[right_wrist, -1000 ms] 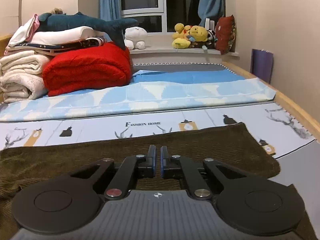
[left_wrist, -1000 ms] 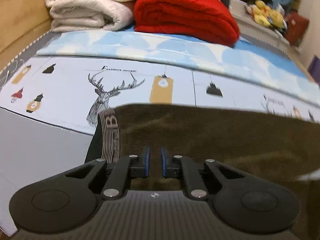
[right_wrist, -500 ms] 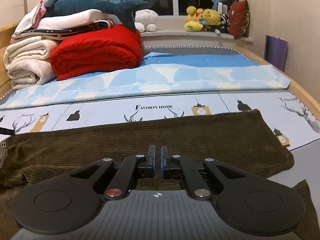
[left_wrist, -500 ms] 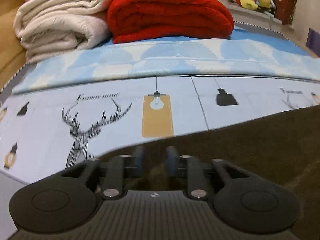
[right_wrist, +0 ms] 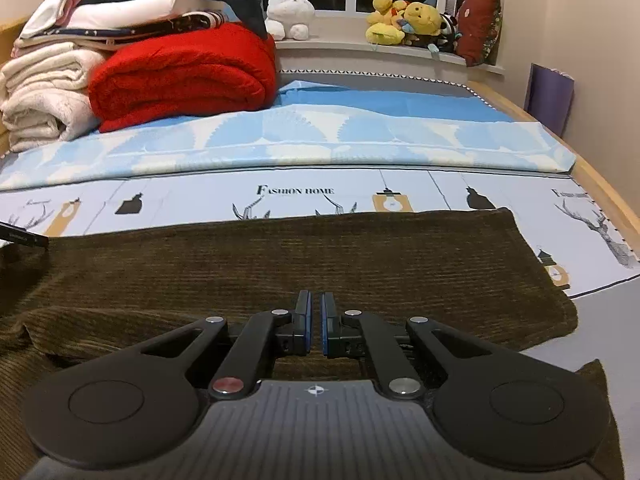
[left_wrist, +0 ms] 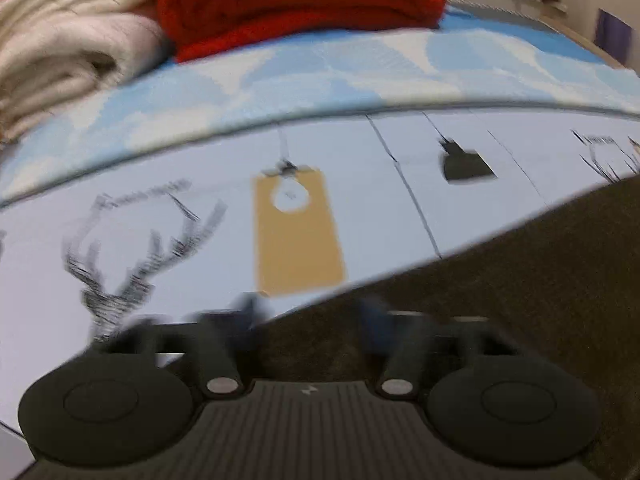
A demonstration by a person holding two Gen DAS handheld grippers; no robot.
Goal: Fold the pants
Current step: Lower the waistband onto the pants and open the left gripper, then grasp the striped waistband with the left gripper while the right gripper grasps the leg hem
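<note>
Dark brown corduroy pants [right_wrist: 304, 256] lie flat across the printed bed sheet, folded lengthwise, one edge near the right side of the bed. My right gripper [right_wrist: 316, 324] is shut and empty, low over the near part of the pants. In the blurred left wrist view the pants [left_wrist: 520, 280] fill the lower right. My left gripper [left_wrist: 312, 316] is open, its fingers wide apart over the pants' far edge, with nothing between them.
A red folded blanket [right_wrist: 180, 76] and cream blankets [right_wrist: 44, 96] are stacked at the back left, with a plush shark on top. A light blue cover [right_wrist: 320, 136] lies behind the pants. Plush toys [right_wrist: 404, 20] sit on the window sill. The bed's wooden edge [right_wrist: 600, 184] runs on the right.
My left gripper has opened and swung right along the pants' far edge, its view now blurred. My right gripper has drawn back a little and stays shut.
</note>
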